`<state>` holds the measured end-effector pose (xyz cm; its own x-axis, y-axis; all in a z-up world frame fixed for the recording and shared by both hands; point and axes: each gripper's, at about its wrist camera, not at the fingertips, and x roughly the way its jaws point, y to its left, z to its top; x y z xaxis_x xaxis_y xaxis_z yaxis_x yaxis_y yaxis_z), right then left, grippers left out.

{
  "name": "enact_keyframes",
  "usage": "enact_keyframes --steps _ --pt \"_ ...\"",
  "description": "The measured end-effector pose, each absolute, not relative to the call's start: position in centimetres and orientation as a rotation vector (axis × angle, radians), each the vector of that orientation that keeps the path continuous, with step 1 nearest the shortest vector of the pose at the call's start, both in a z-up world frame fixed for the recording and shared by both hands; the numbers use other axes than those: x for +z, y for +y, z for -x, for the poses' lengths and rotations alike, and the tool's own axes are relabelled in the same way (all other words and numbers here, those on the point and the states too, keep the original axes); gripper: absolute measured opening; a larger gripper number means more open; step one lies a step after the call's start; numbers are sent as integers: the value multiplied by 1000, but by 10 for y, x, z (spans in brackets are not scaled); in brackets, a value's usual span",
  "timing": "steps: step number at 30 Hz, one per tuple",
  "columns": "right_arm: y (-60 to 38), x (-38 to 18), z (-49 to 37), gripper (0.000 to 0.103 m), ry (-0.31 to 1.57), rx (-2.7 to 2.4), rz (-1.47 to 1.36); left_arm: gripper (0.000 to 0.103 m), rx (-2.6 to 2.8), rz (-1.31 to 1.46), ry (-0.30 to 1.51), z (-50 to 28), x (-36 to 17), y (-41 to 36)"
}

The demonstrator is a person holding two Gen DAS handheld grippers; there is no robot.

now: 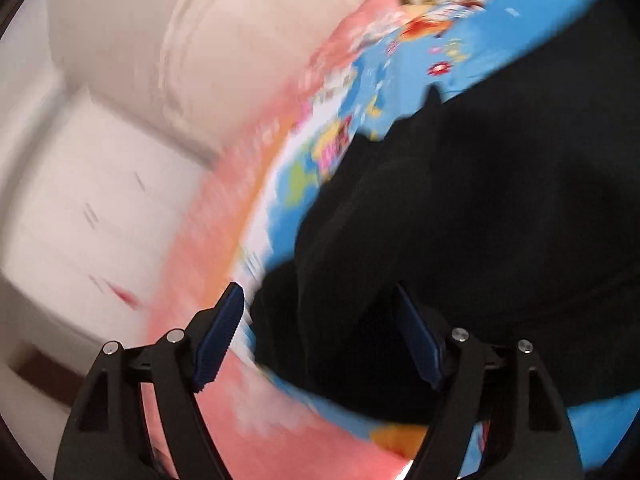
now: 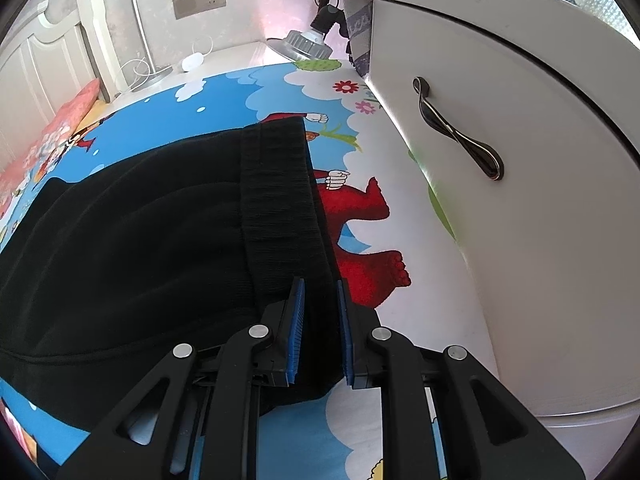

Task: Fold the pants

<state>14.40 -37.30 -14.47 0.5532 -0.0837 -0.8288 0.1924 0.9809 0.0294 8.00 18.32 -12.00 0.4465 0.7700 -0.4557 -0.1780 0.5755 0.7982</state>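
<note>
Black pants (image 2: 160,216) lie on a colourful cartoon play mat (image 2: 224,92), their ribbed waistband (image 2: 280,200) towards the white cabinet. My right gripper (image 2: 320,292) has its blue pads close together on the near end of the waistband. In the blurred left wrist view the pants (image 1: 460,220) fill the right side. My left gripper (image 1: 320,300) is wide open, with a fold of black cloth lying between its fingers; the left pad (image 1: 222,328) is over the mat's pink edge.
A white cabinet with a dark handle (image 2: 456,128) stands right of the mat. A lamp (image 2: 304,44), cable and wall socket (image 2: 200,0) are at the back. A white bed frame (image 2: 44,64) is at left. Pale floor (image 1: 100,200) lies left of the mat.
</note>
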Motion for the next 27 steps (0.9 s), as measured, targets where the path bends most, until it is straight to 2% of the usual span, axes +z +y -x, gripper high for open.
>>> enact_keyframes --steps 1,3,4,6,9,10,12,13,14,15,16,19,23,25,27 --pt "-373 -144 -144 15 973 -165 -119 72 655 -777 919 -85 -124 181" --pt "-373 -145 -145 15 974 -168 -117 19 637 -706 953 -98 -125 193" --pt "-373 -144 -144 15 973 -169 -119 19 629 -581 957 -101 -116 208" --pt "-373 -144 -143 15 972 -169 -124 11 591 -300 898 -90 -86 238" --pt "-373 -145 -144 16 968 -176 -123 10 586 316 705 -29 -43 318" --pt "-372 -145 -145 16 967 -180 -119 10 564 573 677 -2 -49 353" --pt "-371 -146 -146 17 968 -183 -114 11 449 870 686 26 -81 392" --pt "-371 -146 -147 17 970 -183 -110 12 427 923 692 31 -91 401" --pt "-371 -146 -147 17 973 -180 -109 24 421 960 691 39 -99 408" --pt "-372 -146 -147 17 974 -178 -114 44 431 996 683 47 -106 415" --pt "-373 -146 -146 17 975 -176 -120 49 451 1052 648 57 -112 424" --pt "-373 -146 -146 17 973 -179 -123 50 442 1172 589 67 -122 444" --pt "-370 -146 -148 17 981 -189 -101 50 483 1135 563 54 -118 470" --pt "-371 -146 -149 17 985 -188 -99 53 451 1124 560 38 -116 489" --pt "-371 -146 -149 17 986 -189 -100 63 399 1149 599 29 -120 506"
